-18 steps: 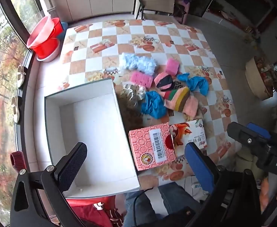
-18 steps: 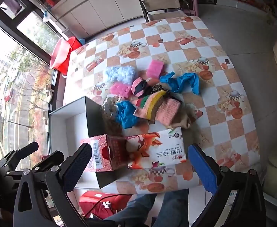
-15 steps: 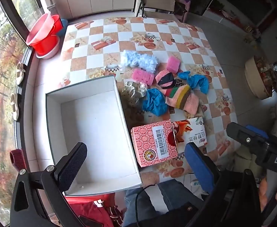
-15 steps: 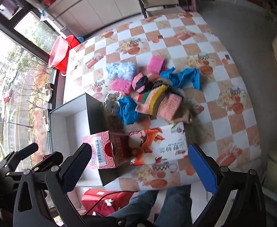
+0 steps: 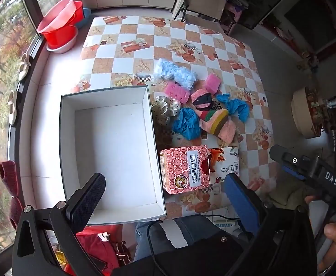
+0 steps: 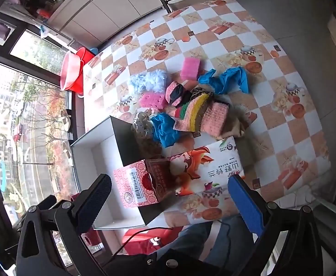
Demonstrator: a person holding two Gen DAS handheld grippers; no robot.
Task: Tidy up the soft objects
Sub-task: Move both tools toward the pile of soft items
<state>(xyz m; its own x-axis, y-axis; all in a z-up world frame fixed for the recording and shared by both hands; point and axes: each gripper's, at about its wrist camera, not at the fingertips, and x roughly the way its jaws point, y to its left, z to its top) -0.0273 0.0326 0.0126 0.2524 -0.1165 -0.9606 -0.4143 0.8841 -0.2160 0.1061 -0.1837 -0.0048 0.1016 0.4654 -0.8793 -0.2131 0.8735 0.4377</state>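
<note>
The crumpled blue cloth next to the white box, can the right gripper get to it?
Probably yes. The right gripper is open and empty, and the blue cloth lies uncovered; only the pink carton stands between, so it must reach over.

Both wrist views high above table [image 5: 131, 46]

Left hand-held gripper [image 5: 164, 197]: black frame, silver screws, one black pad, one blue; the person wears blue jeans [image 5: 190, 232].

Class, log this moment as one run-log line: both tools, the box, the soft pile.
left tool: open, empty | right tool: open, empty | white cardboard box: empty | colourful soft sponges and cloths: on checkered table
</note>
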